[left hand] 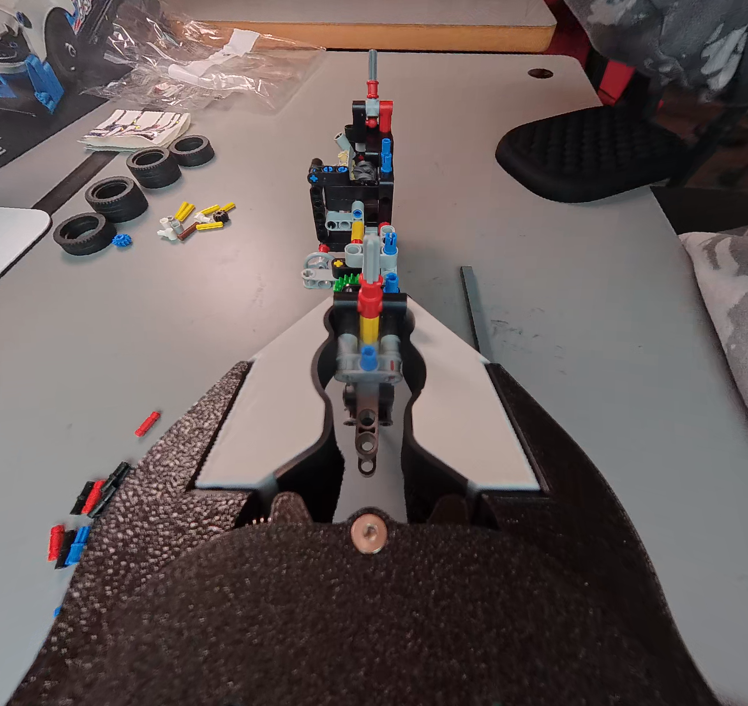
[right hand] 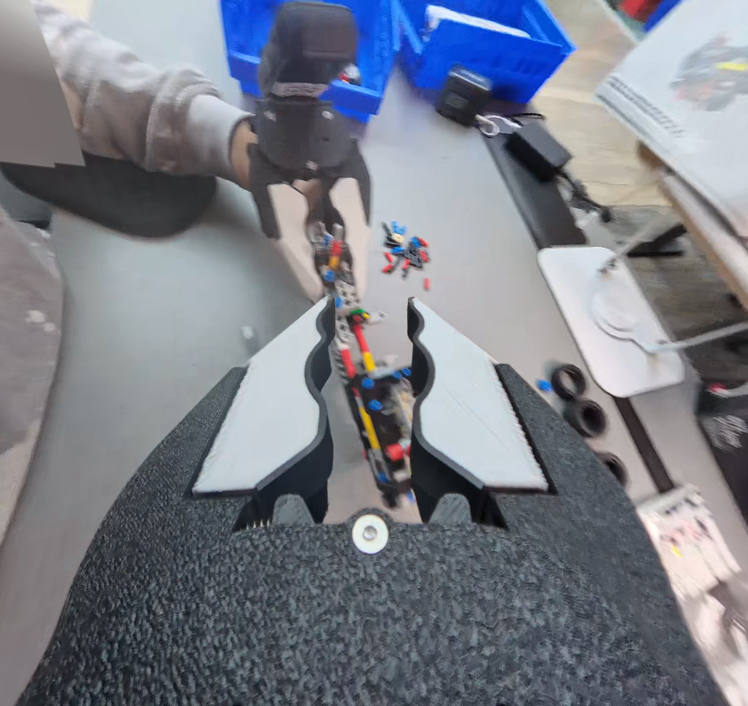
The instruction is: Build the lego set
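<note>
The lego set is a long, narrow black chassis with red, blue, yellow and grey pins, lying on the grey table. My left gripper is shut on its near end, and a grey beam with a blue pin and a brown liftarm sit between the fingers. In the right wrist view the chassis runs between the fingers of my right gripper, which is open and hovers around its other end; I cannot tell if it touches. The left gripper shows farther off, held by a hand.
Several black tyres, a small pile of yellow and white parts, a plastic bag, a sticker sheet and loose pins lie on the left. A black rod lies on the right. Blue bins, a pin pile and a booklet also show. The gap from one gripper's tips to the other's is roughly 12 cm.
</note>
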Demonstrator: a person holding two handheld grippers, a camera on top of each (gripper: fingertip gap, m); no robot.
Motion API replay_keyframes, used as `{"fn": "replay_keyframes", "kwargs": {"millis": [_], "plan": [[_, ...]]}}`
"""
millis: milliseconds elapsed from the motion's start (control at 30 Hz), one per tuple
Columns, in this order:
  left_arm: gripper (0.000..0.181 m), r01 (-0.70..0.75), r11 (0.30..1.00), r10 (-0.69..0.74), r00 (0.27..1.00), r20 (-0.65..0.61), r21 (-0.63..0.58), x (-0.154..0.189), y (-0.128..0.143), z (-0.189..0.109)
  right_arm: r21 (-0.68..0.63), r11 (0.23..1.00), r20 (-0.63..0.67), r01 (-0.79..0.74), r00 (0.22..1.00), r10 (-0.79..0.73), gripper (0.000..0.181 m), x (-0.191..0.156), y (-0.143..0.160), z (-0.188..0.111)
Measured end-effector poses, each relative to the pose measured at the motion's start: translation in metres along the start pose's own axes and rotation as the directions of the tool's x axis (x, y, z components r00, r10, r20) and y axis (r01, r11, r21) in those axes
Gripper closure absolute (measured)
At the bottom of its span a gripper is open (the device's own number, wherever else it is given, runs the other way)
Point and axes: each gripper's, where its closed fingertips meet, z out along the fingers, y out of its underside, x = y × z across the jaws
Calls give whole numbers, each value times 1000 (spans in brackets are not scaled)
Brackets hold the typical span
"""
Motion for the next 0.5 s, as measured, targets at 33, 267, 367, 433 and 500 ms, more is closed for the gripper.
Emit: {"fn": "replay_keyframes", "kwargs": {"millis": [33,267,367,433,500], "plan": [[154,-20,1000,20,1000,3,0,0,0,0,-46,999,-72,25,997,-29,142,17,10,-10],[155,-62,998,63,998,-14,13,2,1,-2,-230,972,28,-49,998,57,101,10,124,-17],[155,-31,998,32,999,-27,46,1,-2,-2,-96,984,41,-150,987,154,111,3,147,16],[155,-24,997,28,999,-41,77,2,-5,-4,62,978,-13,-201,979,202,137,15,138,21],[155,7,993,0,998,-55,118,1,-10,-7,120,975,-2,-189,982,191,139,17,123,11]]}}
